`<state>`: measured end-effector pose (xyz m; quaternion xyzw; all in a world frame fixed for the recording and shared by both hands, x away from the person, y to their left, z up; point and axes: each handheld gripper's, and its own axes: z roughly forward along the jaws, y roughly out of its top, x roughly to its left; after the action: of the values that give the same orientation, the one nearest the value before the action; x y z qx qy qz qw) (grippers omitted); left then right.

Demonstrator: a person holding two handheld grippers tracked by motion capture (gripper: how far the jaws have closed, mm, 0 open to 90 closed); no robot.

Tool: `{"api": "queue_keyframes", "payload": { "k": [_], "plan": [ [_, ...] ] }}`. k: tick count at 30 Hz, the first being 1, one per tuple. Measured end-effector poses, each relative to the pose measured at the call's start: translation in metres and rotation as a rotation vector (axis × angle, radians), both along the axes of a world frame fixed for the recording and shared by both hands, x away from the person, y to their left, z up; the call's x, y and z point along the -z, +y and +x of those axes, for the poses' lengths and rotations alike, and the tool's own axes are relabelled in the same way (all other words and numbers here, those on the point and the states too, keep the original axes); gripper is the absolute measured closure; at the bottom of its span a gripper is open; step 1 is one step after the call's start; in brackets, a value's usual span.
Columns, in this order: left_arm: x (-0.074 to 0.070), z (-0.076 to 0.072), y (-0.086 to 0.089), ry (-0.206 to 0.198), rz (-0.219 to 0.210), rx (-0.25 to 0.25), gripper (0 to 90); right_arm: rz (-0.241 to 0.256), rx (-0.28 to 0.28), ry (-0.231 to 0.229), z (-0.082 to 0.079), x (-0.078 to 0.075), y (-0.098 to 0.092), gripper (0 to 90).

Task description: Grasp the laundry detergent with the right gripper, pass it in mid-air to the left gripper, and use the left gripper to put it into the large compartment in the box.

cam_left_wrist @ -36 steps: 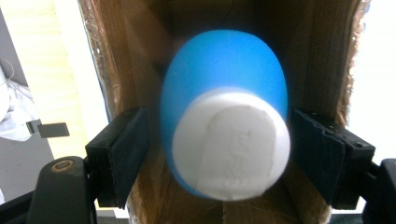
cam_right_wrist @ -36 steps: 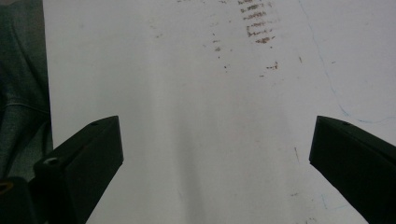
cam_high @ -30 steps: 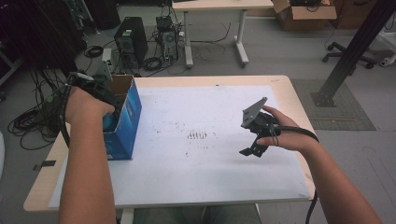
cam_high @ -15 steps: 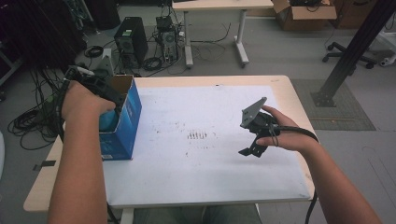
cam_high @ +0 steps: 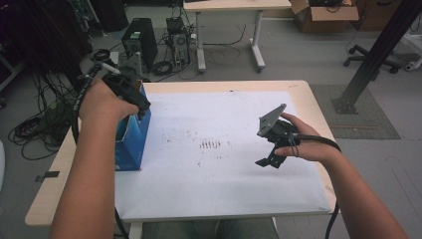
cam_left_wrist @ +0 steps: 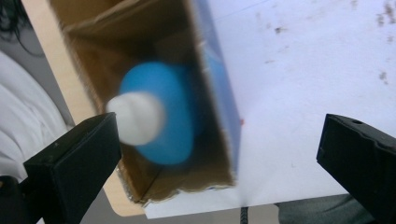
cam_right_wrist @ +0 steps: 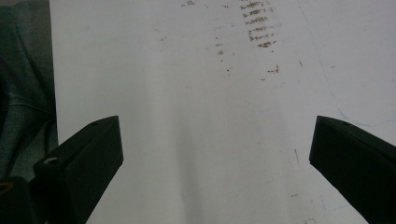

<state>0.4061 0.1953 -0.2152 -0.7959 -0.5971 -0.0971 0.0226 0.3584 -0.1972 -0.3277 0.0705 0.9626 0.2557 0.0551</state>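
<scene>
At the left edge of the tabletop (cam_high: 224, 199), a blue plastic bottle with a white cap (cam_left_wrist: 156, 116) stands inside an open blue cardboard box (cam_high: 132, 137). The left hand-held gripper (cam_high: 142, 107) hovers above the box mouth, jaws spread wide and empty. The bottle looks light, rigid and smooth, likely slippery; the narrower white cap offers the surest hold. The right hand-held gripper (cam_high: 268, 149) hangs wide and empty above the white sheet (cam_right_wrist: 196, 116).
</scene>
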Motion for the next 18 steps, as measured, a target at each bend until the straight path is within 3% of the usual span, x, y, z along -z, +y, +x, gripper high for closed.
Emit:
{"api": "queue_keyframes", "payload": {
  "k": [5,9,12,13,14,17,18],
  "plan": [
    [-0.012,-0.003,-0.033,-0.041,0.022,0.110,0.2,-0.001,-0.004,-0.008,-0.004,-0.003,-0.001,2.8],
    [-0.017,-0.005,-0.047,-0.045,0.028,0.163,0.2,-0.010,-0.007,-0.012,-0.006,-0.005,-0.001,2.8],
    [-0.022,-0.010,-0.067,-0.051,0.027,0.237,0.2,-0.013,-0.012,-0.014,-0.008,-0.006,0.000,2.8],
    [-0.022,-0.010,-0.067,-0.051,0.027,0.237,0.2,-0.017,-0.016,-0.017,-0.009,-0.007,0.001,2.8],
    [-0.024,-0.013,-0.075,-0.047,0.026,0.278,0.2,-0.020,-0.016,-0.017,-0.009,-0.007,0.001,2.8],
    [-0.026,-0.016,-0.083,-0.041,0.029,0.317,0.2,-0.023,-0.020,-0.019,-0.011,-0.008,0.002,2.8],
    [-0.028,-0.020,-0.091,-0.037,0.023,0.357,0.2,-0.022,-0.020,-0.020,-0.011,-0.008,0.002,2.8]
  ]
}}
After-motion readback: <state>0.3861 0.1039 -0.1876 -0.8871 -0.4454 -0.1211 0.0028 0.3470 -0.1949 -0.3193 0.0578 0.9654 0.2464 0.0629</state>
